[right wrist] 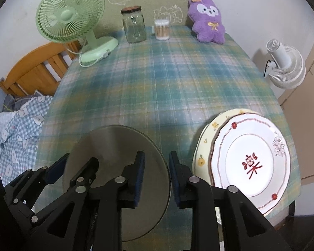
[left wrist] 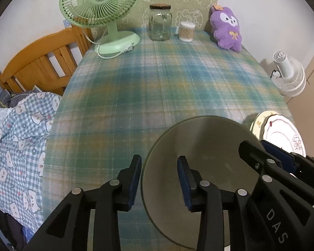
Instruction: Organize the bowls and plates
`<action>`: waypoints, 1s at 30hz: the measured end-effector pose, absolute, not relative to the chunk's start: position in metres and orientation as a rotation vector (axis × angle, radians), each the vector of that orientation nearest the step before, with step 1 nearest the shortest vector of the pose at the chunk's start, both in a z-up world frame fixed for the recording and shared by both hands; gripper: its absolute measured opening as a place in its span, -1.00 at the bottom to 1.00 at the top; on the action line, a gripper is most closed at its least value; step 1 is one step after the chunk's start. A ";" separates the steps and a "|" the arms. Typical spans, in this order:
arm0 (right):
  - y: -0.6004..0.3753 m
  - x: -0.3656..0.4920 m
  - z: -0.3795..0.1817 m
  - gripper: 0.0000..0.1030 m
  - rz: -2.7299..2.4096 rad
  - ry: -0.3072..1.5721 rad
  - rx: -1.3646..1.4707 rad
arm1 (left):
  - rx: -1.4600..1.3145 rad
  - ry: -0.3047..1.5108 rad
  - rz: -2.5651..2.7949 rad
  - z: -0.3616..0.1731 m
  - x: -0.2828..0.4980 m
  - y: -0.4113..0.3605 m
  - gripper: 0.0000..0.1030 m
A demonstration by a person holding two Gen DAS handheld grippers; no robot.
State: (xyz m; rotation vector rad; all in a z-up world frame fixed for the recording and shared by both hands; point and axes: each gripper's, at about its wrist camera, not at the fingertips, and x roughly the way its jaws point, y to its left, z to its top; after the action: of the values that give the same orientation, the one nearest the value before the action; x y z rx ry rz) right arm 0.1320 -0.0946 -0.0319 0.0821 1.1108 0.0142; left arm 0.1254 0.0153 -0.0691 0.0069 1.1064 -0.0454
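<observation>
Item: grey bowl [left wrist: 201,167], resting on the plaid tablecloth [left wrist: 157,79] near the front edge, just left of a two-plate stack, white patterned plate [right wrist: 253,163] on top of a yellow-rimmed plate [right wrist: 205,146]. Left gripper [left wrist: 160,179]: jaws parted, straddling the bowl's left rim, pads apparently clear of it, so released. Right gripper [right wrist: 156,177]: jaws likewise parted over the bowl's right rim, one pad inside and one outside; contact looks absent, though the fisheye blur makes this hard to confirm. Risks: a pad catching the rim on withdrawal would tip or drag the bowl towards the table edge; the plate stack overhangs the near corner and a knock from the right tool could slide it off. Views: the right wrist shows the full plate stack and its decoration; the left wrist shows only a sliver of the plates but gives the bowl's interior, which is empty.
</observation>
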 end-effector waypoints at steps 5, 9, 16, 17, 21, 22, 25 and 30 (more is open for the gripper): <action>-0.100 0.126 -0.017 0.36 -0.005 1.055 0.092 | -0.034 1.080 -0.056 -0.057 0.124 0.023 0.22; -0.105 0.126 -0.020 0.36 0.006 1.074 0.112 | -0.036 1.082 -0.070 -0.059 0.122 0.023 0.32; -0.118 0.123 -0.042 0.36 0.000 1.115 0.175 | -0.026 1.114 -0.070 -0.073 0.120 0.020 0.33; -0.119 0.122 -0.045 0.36 -0.001 1.122 0.179 | -0.020 1.115 -0.070 -0.075 0.119 0.018 0.33; -0.122 0.123 -0.059 0.36 0.000 1.151 0.200 | -0.002 1.122 -0.064 -0.084 0.118 0.015 0.33; -0.123 0.124 -0.062 0.36 -0.002 1.159 0.209 | 0.000 1.124 -0.061 -0.086 0.118 0.015 0.33; -0.124 0.126 -0.071 0.36 -0.004 1.182 0.231 | 0.002 1.129 -0.054 -0.092 0.118 0.015 0.32; -0.118 0.131 -0.081 0.35 0.014 1.202 0.220 | 0.010 1.137 -0.033 -0.098 0.118 0.016 0.29</action>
State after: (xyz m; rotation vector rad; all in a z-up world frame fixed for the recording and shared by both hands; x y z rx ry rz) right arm 0.1311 -0.1178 -0.0808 0.2195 1.2016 0.0136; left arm 0.1182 0.0157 -0.0984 0.0103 1.1372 -0.0332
